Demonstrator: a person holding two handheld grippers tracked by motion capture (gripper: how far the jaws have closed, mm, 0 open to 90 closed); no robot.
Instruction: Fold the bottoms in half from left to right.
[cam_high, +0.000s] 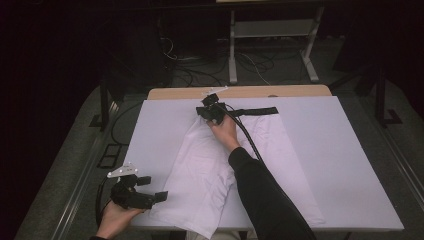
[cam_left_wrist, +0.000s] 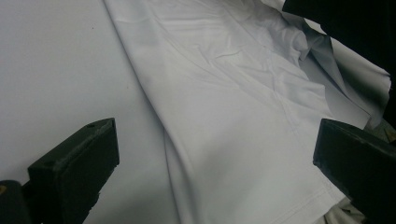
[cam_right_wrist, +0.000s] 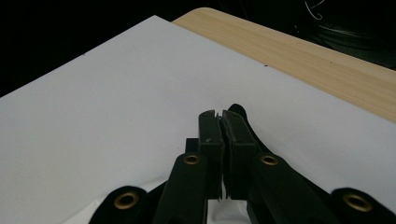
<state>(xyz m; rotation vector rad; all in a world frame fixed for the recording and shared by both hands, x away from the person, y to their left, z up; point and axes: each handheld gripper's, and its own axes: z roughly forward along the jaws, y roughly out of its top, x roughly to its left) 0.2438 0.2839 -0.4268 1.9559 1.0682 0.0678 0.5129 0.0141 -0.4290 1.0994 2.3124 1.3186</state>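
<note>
White fabric garment (cam_high: 215, 170), smooth and thin, spread flat along the middle of the white-covered table (cam_high: 350, 165) in the high view, running from near the far edge down to the near edge, one corner hanging just over it. Right gripper (cam_high: 207, 111) at the garment's far end, held by a hand (cam_high: 225, 132) in a black sleeve (cam_high: 265, 195), jaws together, a thin bit of white cloth pinched between them; black cable (cam_high: 247, 137) trailing back over the fabric. Left gripper (cam_high: 162, 196) near the table's near left corner, just beside the garment's left edge, jaws apart, held from below by the other hand (cam_high: 112, 220). Light wooden table edge (cam_high: 300, 91) beyond the white cover.

In the left gripper view: the same white garment (cam_left_wrist: 233, 116) lying in soft folds across the white cover (cam_left_wrist: 60, 60), hemmed edge towards the bottom right. Black jaws standing wide apart at either side, nothing pressed between them, the cloth lying in the gap ahead. Black sleeve (cam_left_wrist: 345, 18) at the top right corner.

In the right gripper view: black jaws shut tight against each other, a sliver of white cloth (cam_right_wrist: 219, 114) caught at the tips. White cover (cam_right_wrist: 116, 93) beyond, then the wooden edge (cam_right_wrist: 303, 56) at the upper right.
</note>
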